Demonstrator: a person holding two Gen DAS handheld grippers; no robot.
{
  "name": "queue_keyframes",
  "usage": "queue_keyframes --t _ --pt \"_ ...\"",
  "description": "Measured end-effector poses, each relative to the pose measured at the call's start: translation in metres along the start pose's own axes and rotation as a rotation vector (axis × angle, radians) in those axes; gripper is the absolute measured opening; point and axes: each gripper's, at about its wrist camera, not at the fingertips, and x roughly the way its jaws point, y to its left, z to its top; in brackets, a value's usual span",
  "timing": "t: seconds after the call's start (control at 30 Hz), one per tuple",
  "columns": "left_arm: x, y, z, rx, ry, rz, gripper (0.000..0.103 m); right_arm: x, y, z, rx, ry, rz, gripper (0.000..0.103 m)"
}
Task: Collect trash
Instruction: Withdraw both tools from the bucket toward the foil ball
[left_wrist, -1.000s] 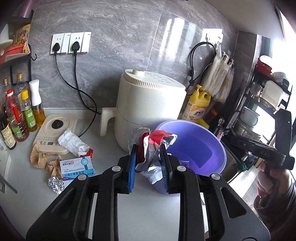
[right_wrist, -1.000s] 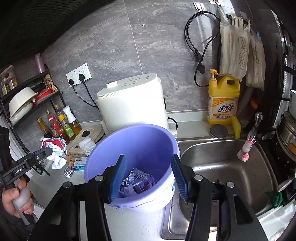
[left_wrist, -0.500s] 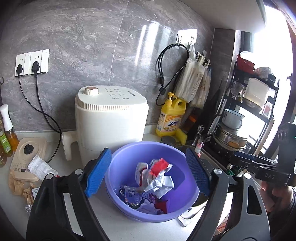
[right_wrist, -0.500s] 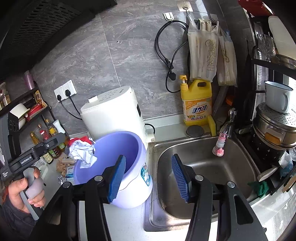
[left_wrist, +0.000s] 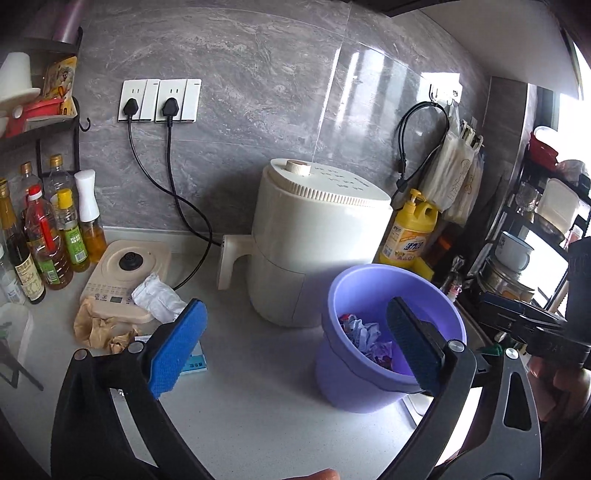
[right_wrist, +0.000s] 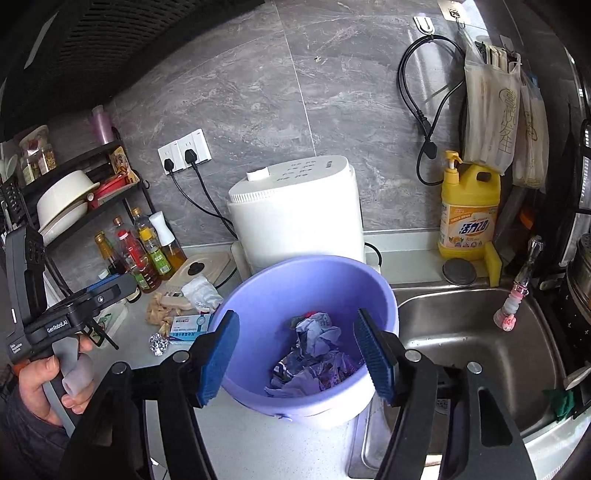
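Released wrappers (right_wrist: 314, 350) now lie in the purple bin (left_wrist: 373, 291).
Left gripper (left_wrist: 295, 343) and right gripper (right_wrist: 299, 354) both gape, holding nothing.

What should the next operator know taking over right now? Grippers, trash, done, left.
Left gripper: open, empty, over the counter beside the purple bin.
Right gripper: open, empty, above the bin.
Done: crumpled wrappers lie in the bin, which stands at the sink edge.
Left: white wrapper, brown paper, blue-white box and foil ball remain by the cream appliance base.
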Motion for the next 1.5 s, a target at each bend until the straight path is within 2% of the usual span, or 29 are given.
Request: queue_keyframes --t 0.17,0.47,0.77,0.93,1.07,1.2,1.33,1.4,1.5 --pt "-0.021 0.037 -0.009 -0.063 -0.007 0.067 0.097 0.020 0.037 0.002 -0.056 0.024 0.062 0.074" --pt "-0.048 0.091 -0.026 -0.120 0.000 0.163 0.097 0.050 0.098 -0.001 -0.139 0.060 0.146 0.087" --pt "-0.067 0.139 -0.035 -0.136 0.008 0.227 0.097 0.086 0.146 -0.008 -0.185 0.109 0.193 0.088" --pt "-0.068 0.160 -0.038 -0.105 0.024 0.259 0.097 0.108 0.170 -0.011 -0.210 0.136 0.198 0.088" --pt "-0.063 0.175 -0.044 -0.082 0.034 0.239 0.097 0.123 0.184 -0.016 -0.220 0.168 0.182 0.088" --pt "-0.046 0.194 -0.055 -0.117 0.065 0.200 0.097 0.137 0.195 -0.022 -0.243 0.201 0.164 0.087" --pt "-0.017 0.208 -0.067 -0.137 0.124 0.162 0.096 0.152 0.201 -0.026 -0.254 0.229 0.149 0.084" --pt "-0.001 0.212 -0.074 -0.144 0.166 0.136 0.091 0.160 0.203 -0.026 -0.262 0.242 0.141 0.083" --pt "0.020 0.211 -0.085 -0.117 0.209 0.114 0.090 0.171 0.203 -0.027 -0.267 0.258 0.116 0.083"
